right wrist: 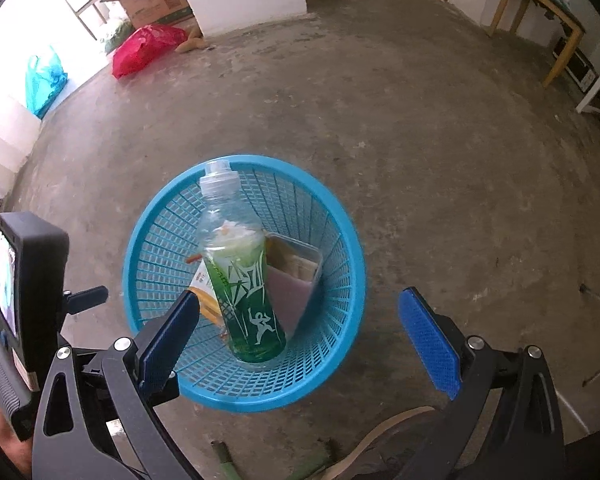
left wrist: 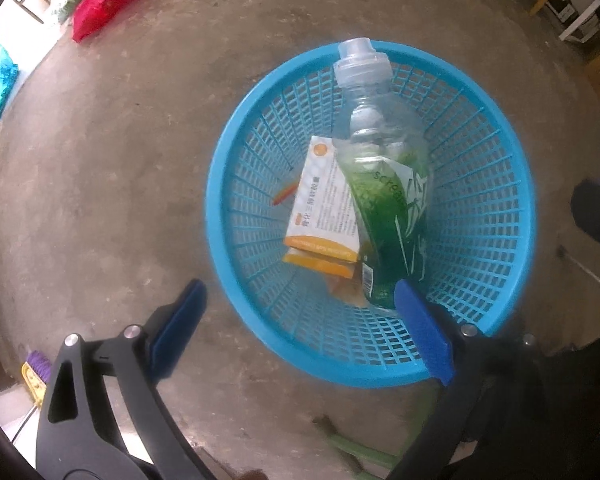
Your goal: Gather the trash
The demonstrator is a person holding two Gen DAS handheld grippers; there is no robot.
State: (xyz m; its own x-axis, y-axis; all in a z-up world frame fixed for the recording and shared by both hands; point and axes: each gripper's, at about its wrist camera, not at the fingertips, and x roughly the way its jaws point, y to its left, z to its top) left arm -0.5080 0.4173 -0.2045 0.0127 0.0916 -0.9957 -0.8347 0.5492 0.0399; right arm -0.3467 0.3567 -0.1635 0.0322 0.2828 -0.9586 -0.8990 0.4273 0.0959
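Hovering above the blue basket [left wrist: 236, 152], left gripper [left wrist: 300, 320] wide, bare concrete floor [left wrist: 120, 160] around.

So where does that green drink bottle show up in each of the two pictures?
Left wrist view: the bottle lies right of centre inside the blue basket, cap toward the top, beside an orange and white box.
Right wrist view: it stands tilted left of centre, low in the picture, in the same basket.
Shared landmark: the red bag on the floor, upper left in both.
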